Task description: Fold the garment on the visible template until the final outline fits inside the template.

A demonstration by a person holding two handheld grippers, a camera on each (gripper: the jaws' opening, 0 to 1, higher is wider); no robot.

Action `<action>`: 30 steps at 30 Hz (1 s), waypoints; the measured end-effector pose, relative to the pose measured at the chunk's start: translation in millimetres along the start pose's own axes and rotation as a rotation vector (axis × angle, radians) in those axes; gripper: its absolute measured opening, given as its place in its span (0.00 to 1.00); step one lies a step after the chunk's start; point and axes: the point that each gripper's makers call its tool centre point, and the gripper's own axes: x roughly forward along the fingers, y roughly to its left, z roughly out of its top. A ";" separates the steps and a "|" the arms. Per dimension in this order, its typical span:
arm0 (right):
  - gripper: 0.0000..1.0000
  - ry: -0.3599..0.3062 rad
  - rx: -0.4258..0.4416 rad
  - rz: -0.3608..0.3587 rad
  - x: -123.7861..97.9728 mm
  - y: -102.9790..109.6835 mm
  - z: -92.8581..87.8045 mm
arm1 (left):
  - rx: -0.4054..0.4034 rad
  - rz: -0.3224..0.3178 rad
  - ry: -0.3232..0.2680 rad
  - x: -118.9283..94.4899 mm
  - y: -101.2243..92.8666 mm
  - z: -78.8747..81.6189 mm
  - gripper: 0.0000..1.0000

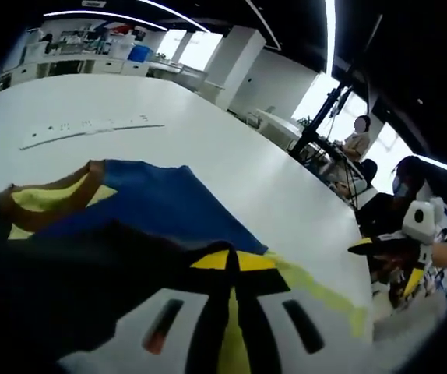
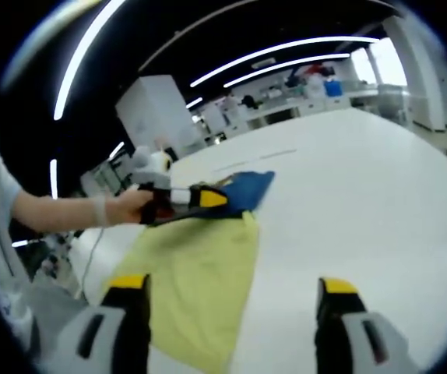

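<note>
Folding is under way: the left hand-held gripper (image 2: 208, 199) is closed on an edge of the blue garment (image 2: 248, 189) and lifts it above the white table (image 2: 364, 195), as the right gripper view shows. In the left gripper view the blue cloth (image 1: 157, 206), with brown and yellow trim, drapes right over that gripper's closed jaws. The yellow template (image 2: 196, 284) lies flat on the table, and the garment hangs at its far edge, partly over it. The right hand-held gripper (image 2: 231, 327) hovers near the template's near end with its 2 jaws wide apart, holding nothing.

Judging by this, the step in hand is carrying 1 edge of the garment across to make a fold. The next move likely calls for laying that edge down inside the yellow outline, with the free gripper pinning or smoothing the cloth.

Most of the garment is bunched and hidden behind the left gripper, so its shape and fold count cannot be told. A pale strip (image 1: 91, 131) lies farther off on the table; its nature is unclear.
</note>
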 end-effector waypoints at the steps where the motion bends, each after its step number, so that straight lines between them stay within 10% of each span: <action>1: 0.88 0.000 0.002 0.000 0.1 0.0 0.0 | 0.006 -0.003 -0.003 0.5 0.5 1.1 0.00; 6: 0.88 0.002 0.000 0.003 0.8 -0.4 -0.4 | 0.012 -0.004 -0.012 -0.5 0.3 2.4 0.00; 19: 0.88 -0.003 -0.001 0.008 2.8 2.4 1.5 | 0.076 -0.063 -0.075 -5.8 -24.2 11.5 0.48; 30: 0.88 -0.012 -0.014 0.016 6.0 9.9 7.5 | 0.088 -0.102 -0.098 -19.1 -49.0 8.2 0.69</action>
